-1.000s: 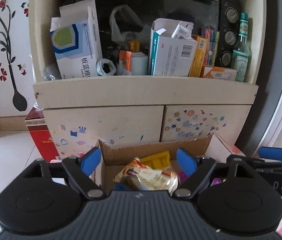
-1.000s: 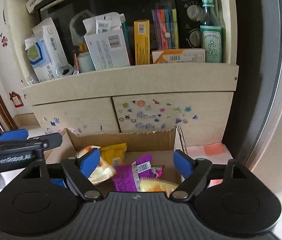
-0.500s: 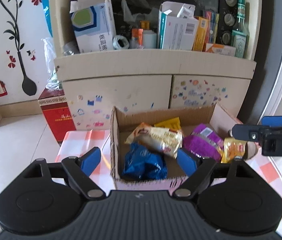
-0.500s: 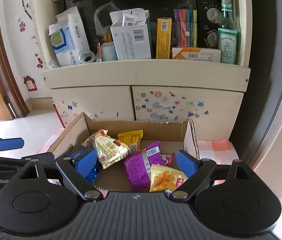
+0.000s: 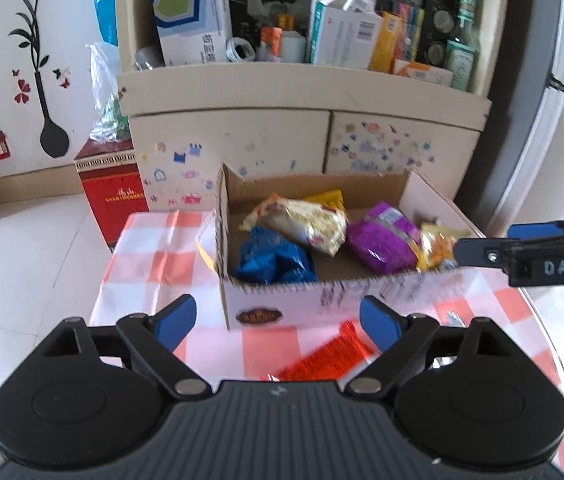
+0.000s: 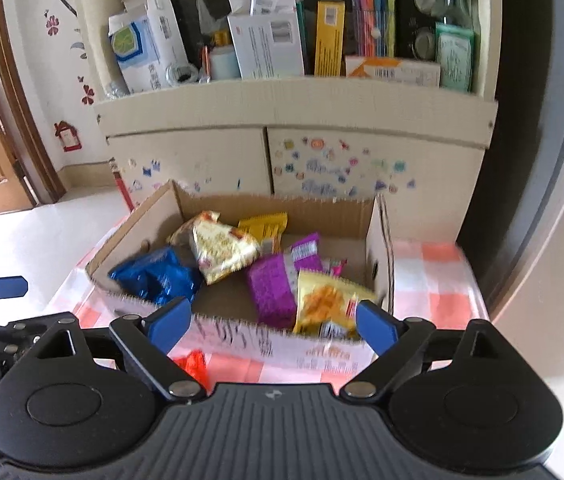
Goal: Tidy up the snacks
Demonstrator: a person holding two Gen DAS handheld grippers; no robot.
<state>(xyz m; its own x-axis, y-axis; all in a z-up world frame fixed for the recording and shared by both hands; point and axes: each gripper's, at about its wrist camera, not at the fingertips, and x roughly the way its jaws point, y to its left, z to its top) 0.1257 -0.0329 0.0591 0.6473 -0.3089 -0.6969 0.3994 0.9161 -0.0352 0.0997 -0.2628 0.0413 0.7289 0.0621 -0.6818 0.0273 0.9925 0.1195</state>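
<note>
Hovering above the tabletop near its front edge: left tool, jaws spread, gripping nothing; right tool likewise spread and unladen. Inside the cardboard box toward the tabletop's far edge: blue, cream, purple and yellow snack packets. Just before the box, a red packet flat on the checked cloth.

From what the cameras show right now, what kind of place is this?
Most likely a lived-in home, perhaps a kitchen or dining corner. A cream cabinet covered in children's stickers holds medicine boxes and a toaster oven, flower decals decorate the wall, and a cardboard box of snacks sits on a checked tablecloth.
</note>
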